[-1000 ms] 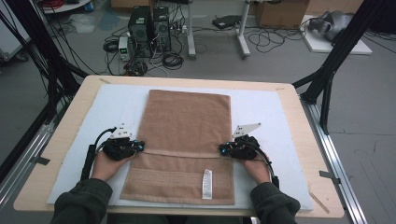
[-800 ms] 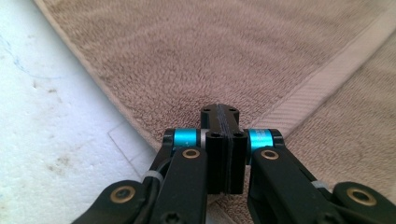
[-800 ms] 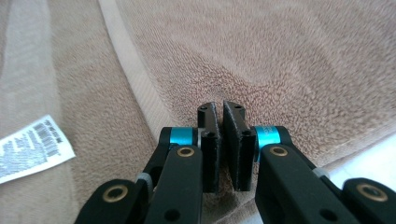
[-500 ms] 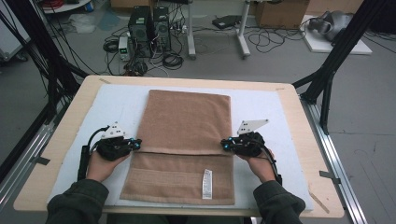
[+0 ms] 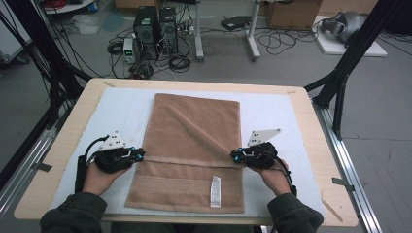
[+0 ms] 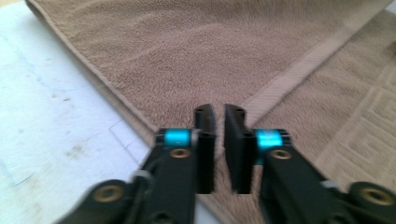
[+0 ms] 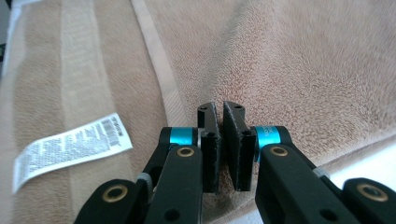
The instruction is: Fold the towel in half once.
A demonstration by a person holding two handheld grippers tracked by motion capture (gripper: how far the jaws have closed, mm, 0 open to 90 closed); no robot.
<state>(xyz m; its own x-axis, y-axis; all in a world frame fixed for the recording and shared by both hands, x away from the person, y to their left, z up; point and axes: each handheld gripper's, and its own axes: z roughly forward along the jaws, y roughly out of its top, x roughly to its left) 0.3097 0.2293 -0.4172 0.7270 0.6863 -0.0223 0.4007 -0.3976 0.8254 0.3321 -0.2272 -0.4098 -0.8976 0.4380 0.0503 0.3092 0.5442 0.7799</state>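
Note:
A brown towel (image 5: 194, 131) lies flat on the white mat (image 5: 116, 116), its far part folded toward me to a woven band across it. My left gripper (image 5: 140, 155) is at the towel's left edge by that band. In the left gripper view the left gripper (image 6: 219, 111) has a narrow gap between its pads; the jaws have just been opening, and the towel (image 6: 187, 46) lies under them, not pinched. My right gripper (image 5: 234, 156) is at the right edge; in the right gripper view the right gripper (image 7: 218, 106) is shut on the towel (image 7: 303, 60), a crease running up to it.
A white care label (image 5: 215, 190) lies on the towel's near part. The wooden table (image 5: 311, 145) rims the mat on all sides. Black frame poles stand at both far corners, with computers and cables on the floor beyond.
My left gripper has slid a little leftward, off the towel's edge. The right gripper has barely shifted. The towel lies as before.

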